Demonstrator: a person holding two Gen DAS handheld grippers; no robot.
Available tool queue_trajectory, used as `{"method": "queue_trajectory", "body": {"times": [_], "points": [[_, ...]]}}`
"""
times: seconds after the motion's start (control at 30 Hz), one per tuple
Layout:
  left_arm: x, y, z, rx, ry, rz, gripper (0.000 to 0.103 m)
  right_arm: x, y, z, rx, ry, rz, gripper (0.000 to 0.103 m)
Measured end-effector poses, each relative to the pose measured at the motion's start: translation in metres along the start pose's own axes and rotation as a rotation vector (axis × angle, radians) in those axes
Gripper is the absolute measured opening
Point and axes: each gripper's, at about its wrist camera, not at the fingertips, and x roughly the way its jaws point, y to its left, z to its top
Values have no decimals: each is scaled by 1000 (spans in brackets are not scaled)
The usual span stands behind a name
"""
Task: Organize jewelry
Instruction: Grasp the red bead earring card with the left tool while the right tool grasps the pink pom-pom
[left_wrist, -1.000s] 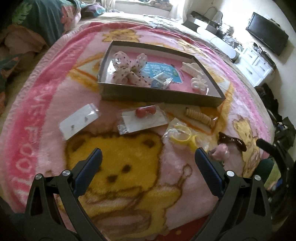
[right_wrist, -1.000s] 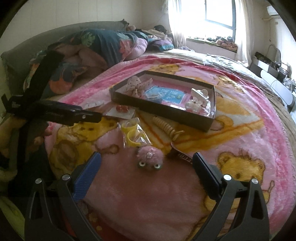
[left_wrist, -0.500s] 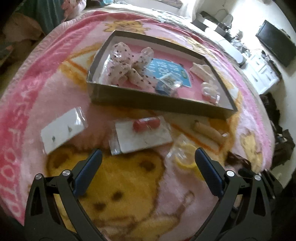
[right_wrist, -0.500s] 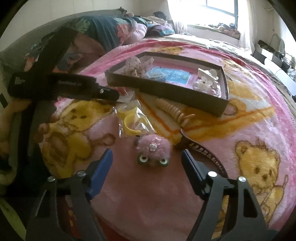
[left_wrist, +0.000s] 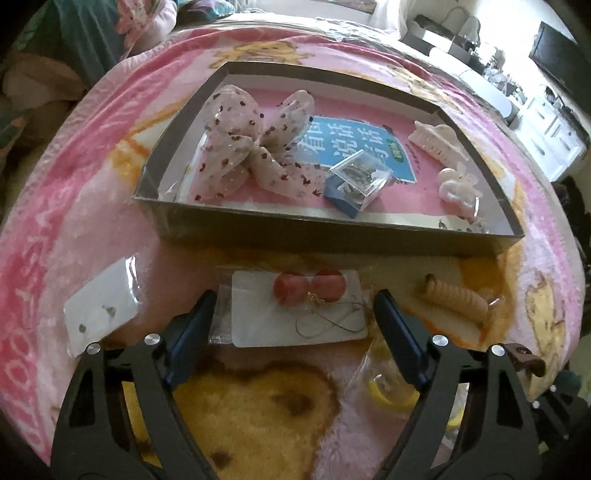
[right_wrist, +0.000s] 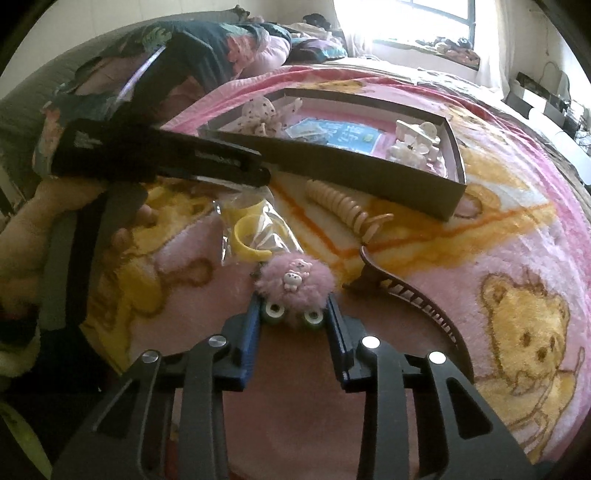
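Note:
On the pink bear blanket lies a white card with red bead earrings (left_wrist: 258, 299) in a clear bag. My left gripper (left_wrist: 293, 297) straddles it; its jaws are closing, and the pads stand just off the bag's edges. In the right wrist view a pink fluffy clip (right_wrist: 295, 277) with green eyes sits between the tips of my right gripper (right_wrist: 293, 301). Those jaws are closing and the pads touch the fluff on both sides. The dark tray (left_wrist: 332, 236) beyond holds a spotted bow (left_wrist: 251, 147), white claw clips (left_wrist: 436, 140) and a small clear box (left_wrist: 354, 181).
A second card with studs (left_wrist: 99, 306) lies left of the left gripper. Bagged yellow rings (right_wrist: 251, 232), a beige spiral hair tie (right_wrist: 340, 206) and a brown comb clip (right_wrist: 406, 291) lie near the pink clip. A hand (right_wrist: 22, 236) holds the left tool.
The left gripper moved forward and down over the earring card and its jaws narrowed. The right gripper sank onto the pink fluffy clip and its jaws came in from wide to its sides.

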Motion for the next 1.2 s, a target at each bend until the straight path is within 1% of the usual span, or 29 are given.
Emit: {"method": "queue_trajectory", "body": {"times": [0.07, 0.13, 0.27, 0.47, 0.67, 0.9, 1.07, 1.2], "points": [[0, -2, 0, 20, -8, 10, 74, -2, -1, 0, 4, -5, 4, 30], [-1, -2, 0, 28, -16, 9, 73, -6, -2, 1, 7, -15, 13, 30], [-10, 4, -2, 6, -19, -29, 73, -17, -3, 2, 13, -40, 28, 30], [-42, 13, -8, 3, -71, -57, 73, -30, 1, 7, 1, -74, 54, 30], [-69, 18, -9, 6, -120, -81, 73, -37, 1, 11, 0, -98, 46, 30], [-98, 31, -12, 1, -169, -72, 73, -52, 3, 23, 2, -135, 69, 30], [-110, 49, -15, -33, -187, -63, 73, -62, 11, 35, -21, -169, 80, 30], [-120, 62, -14, -61, -205, -71, 73, -70, 13, 50, -31, -204, 85, 30]]}}
